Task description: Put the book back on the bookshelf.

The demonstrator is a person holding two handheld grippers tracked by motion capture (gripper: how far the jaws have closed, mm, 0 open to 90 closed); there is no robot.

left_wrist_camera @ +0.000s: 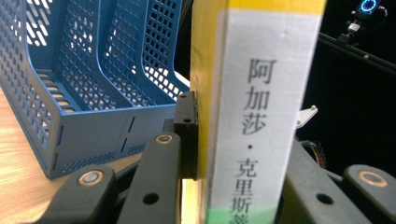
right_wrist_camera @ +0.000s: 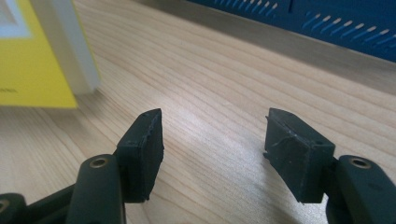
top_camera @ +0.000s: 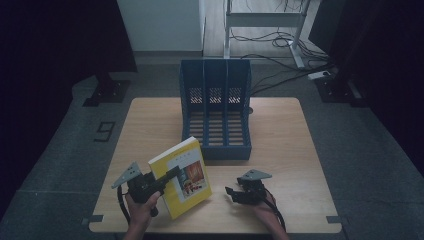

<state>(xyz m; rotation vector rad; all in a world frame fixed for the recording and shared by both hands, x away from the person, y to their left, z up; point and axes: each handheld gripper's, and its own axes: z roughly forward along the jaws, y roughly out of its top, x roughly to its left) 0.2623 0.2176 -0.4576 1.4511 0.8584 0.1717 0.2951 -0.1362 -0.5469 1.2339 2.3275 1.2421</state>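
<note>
The left gripper (top_camera: 167,179) was clamped on a yellow book (top_camera: 181,177), its black jaws pressed against the two covers near the spine. The book was held tilted over the near left part of the table (top_camera: 280,150), just in front of the blue file rack (top_camera: 216,107), its lower corner close to the tabletop. Its front cover was bright yellow with a pale panel and an orange-toned picture on it; the spine was white with dark printed characters running down it and a green band at the foot. The page block looked thick and off-white.

The right gripper (right_wrist_camera: 212,140) hovered low over bare table to the right of the book, jaws apart with nothing between them; the pads were matt black, blocky and scuffed at the edges.

The rack was hard blue plastic, three upright slots with perforated, grid-like walls and slatted floors. The tabletop was light wood with a fine straight grain and rounded corners.
</note>
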